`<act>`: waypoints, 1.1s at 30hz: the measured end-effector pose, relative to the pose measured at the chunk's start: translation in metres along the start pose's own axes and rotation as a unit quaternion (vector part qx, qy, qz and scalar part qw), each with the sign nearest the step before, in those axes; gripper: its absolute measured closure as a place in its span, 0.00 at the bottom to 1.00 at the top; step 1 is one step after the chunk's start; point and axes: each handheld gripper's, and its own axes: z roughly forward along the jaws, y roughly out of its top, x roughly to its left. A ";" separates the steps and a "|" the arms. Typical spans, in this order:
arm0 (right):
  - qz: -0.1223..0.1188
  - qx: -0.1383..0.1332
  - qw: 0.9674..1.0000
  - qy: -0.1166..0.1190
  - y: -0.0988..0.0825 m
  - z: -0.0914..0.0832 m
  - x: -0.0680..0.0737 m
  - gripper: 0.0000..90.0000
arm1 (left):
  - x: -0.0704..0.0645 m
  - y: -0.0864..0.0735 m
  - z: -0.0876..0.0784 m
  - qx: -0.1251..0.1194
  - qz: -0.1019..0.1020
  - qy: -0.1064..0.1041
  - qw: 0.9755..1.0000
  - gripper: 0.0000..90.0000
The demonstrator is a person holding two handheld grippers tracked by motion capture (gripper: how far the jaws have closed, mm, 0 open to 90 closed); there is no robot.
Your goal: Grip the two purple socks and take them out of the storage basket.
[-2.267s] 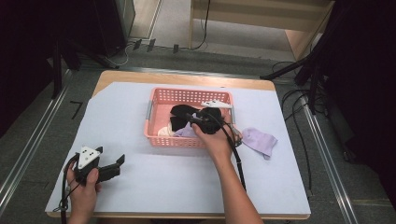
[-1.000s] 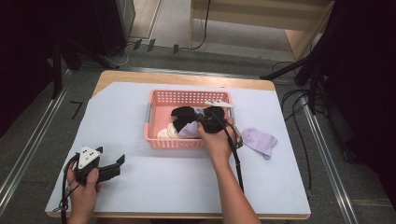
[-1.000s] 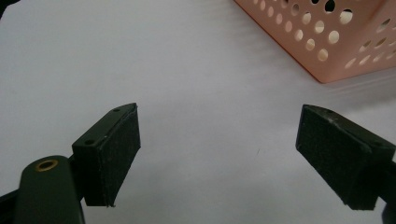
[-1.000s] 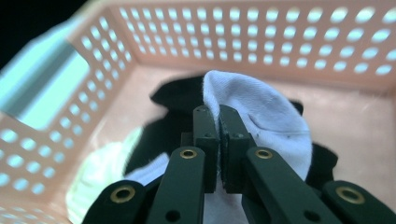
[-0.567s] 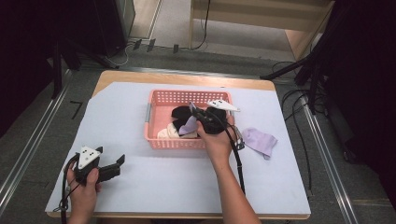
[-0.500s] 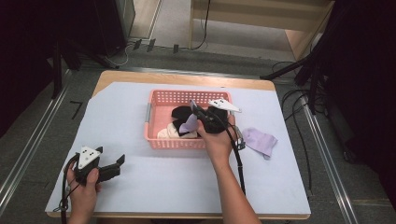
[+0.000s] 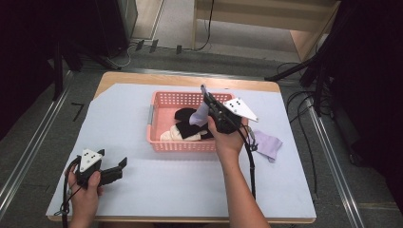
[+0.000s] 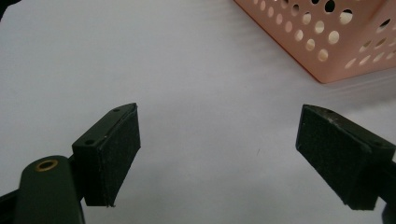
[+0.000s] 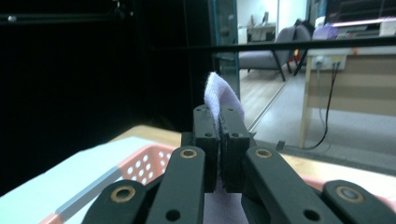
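Jaws of the right gripper (image 7: 205, 95) are clenched on a lilac sock (image 7: 201, 113), lifted above the pink basket (image 7: 157, 124). Removal seems underway; next, it likely needs carrying right, beside the sock (image 7: 267, 144) already out. The left gripper (image 8: 219, 156) is held released, near left.

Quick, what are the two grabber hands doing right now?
Left gripper: open, holding nothing.
Right gripper: shut on a soft lilac cloth sock.

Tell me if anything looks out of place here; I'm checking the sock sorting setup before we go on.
One lilac sock lies alone on the white sheet, to the right of the pink basket, apart from the other socks inside it. The right gripper holds a matching lilac sock above the basket. Nothing looks spilled or damaged.
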 end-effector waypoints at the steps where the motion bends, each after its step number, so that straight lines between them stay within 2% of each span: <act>1: 0.001 -0.006 1.000 -0.004 0.001 -0.001 -0.002 0.98 | 0.000 0.000 0.000 0.000 0.000 0.000 1.000 0.16; 7: -0.011 -0.034 0.999 -0.023 0.010 -0.010 -0.015 0.98 | 0.000 0.000 0.000 0.000 0.001 0.000 1.000 0.16; 10: -0.009 -0.048 0.998 -0.037 0.016 -0.018 -0.024 0.98 | 0.000 0.000 0.000 0.001 0.000 0.000 1.000 0.16; 19: -0.007 -0.064 0.995 -0.079 0.026 -0.044 -0.057 0.98 | 0.000 0.000 0.000 -0.002 -0.001 0.002 1.000 0.16; 24: 0.000 -0.064 0.992 -0.107 0.024 -0.060 -0.078 0.98 | 0.001 0.000 -0.001 -0.005 -0.007 0.000 1.000 0.16; 25: 0.000 -0.064 0.992 -0.107 0.024 -0.060 -0.078 0.98 | 0.001 0.000 -0.001 -0.005 -0.007 0.000 1.000 0.16; 27: 0.002 -0.062 0.990 -0.123 0.020 -0.069 -0.090 0.98 | 0.001 0.000 -0.001 -0.005 -0.004 0.000 1.000 0.16; 33: 0.017 -0.049 0.988 -0.146 0.008 -0.080 -0.108 0.97 | 0.001 0.000 -0.001 -0.004 -0.003 0.000 1.000 0.16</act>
